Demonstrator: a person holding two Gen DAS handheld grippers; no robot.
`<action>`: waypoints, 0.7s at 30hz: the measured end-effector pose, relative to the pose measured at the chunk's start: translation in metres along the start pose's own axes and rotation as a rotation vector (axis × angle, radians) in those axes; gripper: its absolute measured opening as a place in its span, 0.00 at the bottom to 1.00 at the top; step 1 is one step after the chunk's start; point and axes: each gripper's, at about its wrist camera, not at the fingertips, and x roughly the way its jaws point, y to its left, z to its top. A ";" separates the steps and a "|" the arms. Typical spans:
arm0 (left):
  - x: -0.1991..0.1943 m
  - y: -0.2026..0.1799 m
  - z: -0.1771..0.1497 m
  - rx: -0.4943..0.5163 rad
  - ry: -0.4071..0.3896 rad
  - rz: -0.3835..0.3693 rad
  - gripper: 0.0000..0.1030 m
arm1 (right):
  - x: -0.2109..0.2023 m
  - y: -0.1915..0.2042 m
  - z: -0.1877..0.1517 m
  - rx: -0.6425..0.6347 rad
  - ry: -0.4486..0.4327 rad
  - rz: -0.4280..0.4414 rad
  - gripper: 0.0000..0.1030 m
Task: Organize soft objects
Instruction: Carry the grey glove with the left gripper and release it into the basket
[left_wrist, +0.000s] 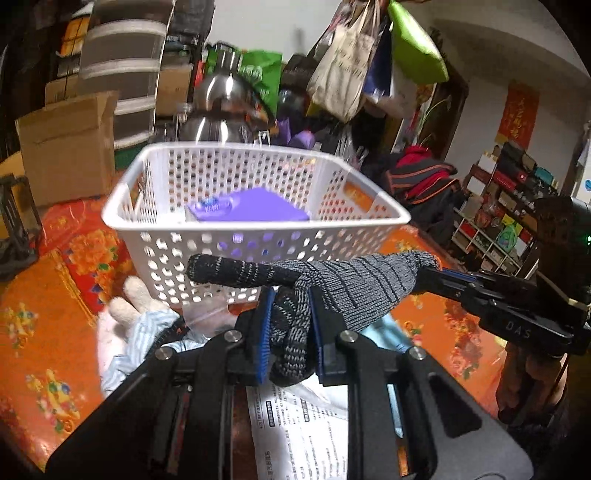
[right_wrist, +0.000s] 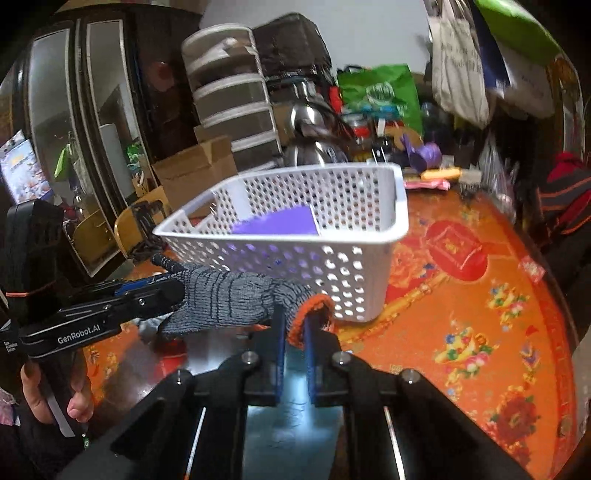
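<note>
A grey knitted glove (left_wrist: 362, 291) with an orange cuff hangs stretched between both grippers, just in front of the white perforated basket (left_wrist: 255, 221). In the left wrist view my left gripper (left_wrist: 291, 295) is shut on the glove's finger end, and some fingers droop between the blue pads. My right gripper (left_wrist: 424, 273) comes in from the right and pinches the other end. In the right wrist view my right gripper (right_wrist: 293, 314) is shut on the orange cuff of the glove (right_wrist: 229, 299), with the left gripper (right_wrist: 177, 288) at its far end. A purple pack (right_wrist: 280, 225) lies in the basket (right_wrist: 280, 236).
A plush toy with striped cloth (left_wrist: 136, 325) and a printed sheet (left_wrist: 306, 424) lie under the left gripper. The table has an orange flowered cloth (right_wrist: 461, 295). A cardboard box (left_wrist: 70, 147), a steel kettle (left_wrist: 218, 110) and hanging bags (left_wrist: 343, 74) crowd the back.
</note>
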 end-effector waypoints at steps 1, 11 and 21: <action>-0.007 -0.001 0.001 0.005 -0.015 -0.002 0.16 | -0.006 0.004 0.002 -0.009 -0.012 -0.003 0.07; -0.066 -0.006 0.041 0.027 -0.098 -0.032 0.16 | -0.048 0.031 0.047 -0.062 -0.106 0.002 0.07; -0.056 -0.003 0.135 0.044 -0.075 0.021 0.16 | -0.011 0.017 0.123 -0.051 -0.088 -0.049 0.07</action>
